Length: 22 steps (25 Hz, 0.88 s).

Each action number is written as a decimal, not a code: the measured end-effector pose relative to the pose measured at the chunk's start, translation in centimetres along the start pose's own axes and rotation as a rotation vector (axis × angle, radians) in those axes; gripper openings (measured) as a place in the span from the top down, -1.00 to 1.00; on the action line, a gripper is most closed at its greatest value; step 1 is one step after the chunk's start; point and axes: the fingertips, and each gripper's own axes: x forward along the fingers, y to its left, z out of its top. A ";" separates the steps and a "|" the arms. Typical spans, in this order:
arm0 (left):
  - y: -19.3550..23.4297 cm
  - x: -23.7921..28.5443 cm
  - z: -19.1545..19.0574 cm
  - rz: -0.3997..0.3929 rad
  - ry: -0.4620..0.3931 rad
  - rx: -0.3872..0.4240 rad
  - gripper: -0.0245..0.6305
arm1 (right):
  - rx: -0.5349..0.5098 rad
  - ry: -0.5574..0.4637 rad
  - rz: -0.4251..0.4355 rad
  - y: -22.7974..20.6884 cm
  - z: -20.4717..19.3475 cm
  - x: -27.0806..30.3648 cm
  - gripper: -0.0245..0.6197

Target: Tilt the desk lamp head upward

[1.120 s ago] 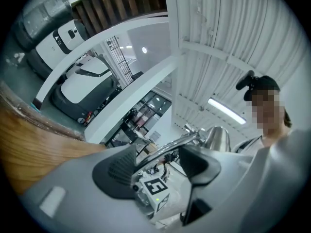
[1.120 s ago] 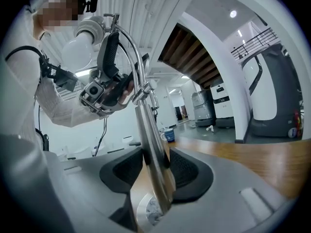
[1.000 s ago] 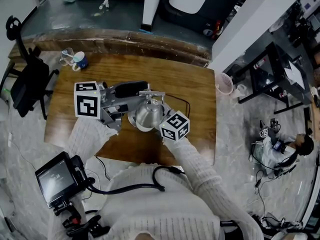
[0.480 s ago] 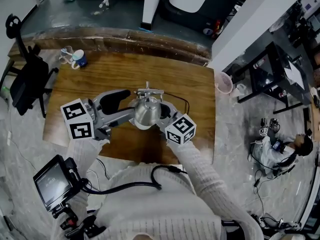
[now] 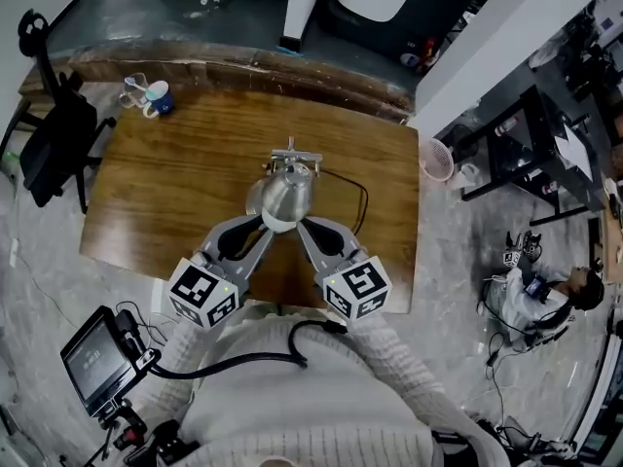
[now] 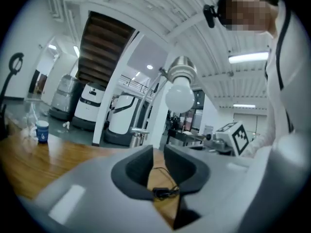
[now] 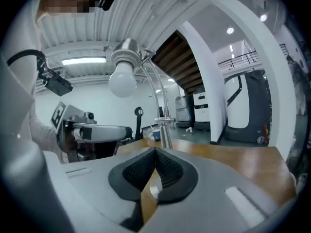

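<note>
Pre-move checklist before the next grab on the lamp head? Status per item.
1. Left gripper empty: ok. Nothing is between its jaws, which are closing with a narrow gap.
2. Right gripper ready to grasp: not ok. It is shut and empty.
3. Grippers clear of lamp head: ok. Both are apart from it.
4. Lamp stand upright on desk: ok.
5. Cable clear of grippers: ok. It lies right of the lamp.
6. Head tilted up enough: cannot tell.

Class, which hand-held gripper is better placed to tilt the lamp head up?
Left, narrowly. Both face the lamp head; the left hand-held gripper has empty, closing jaws with a gap; the right hand-held gripper is shut.
</note>
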 end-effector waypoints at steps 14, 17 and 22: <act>-3.0 -0.8 -3.1 0.215 0.079 0.013 0.90 | 0.017 0.031 -0.069 3.4 -0.4 -2.7 0.93; -2.8 -0.9 -3.2 0.207 0.072 -0.029 0.90 | 0.021 0.036 -0.041 4.0 -0.3 -2.6 0.93; -3.3 -0.8 -3.8 0.182 0.094 -0.034 0.90 | 0.002 0.045 -0.035 4.2 -0.4 -2.5 0.93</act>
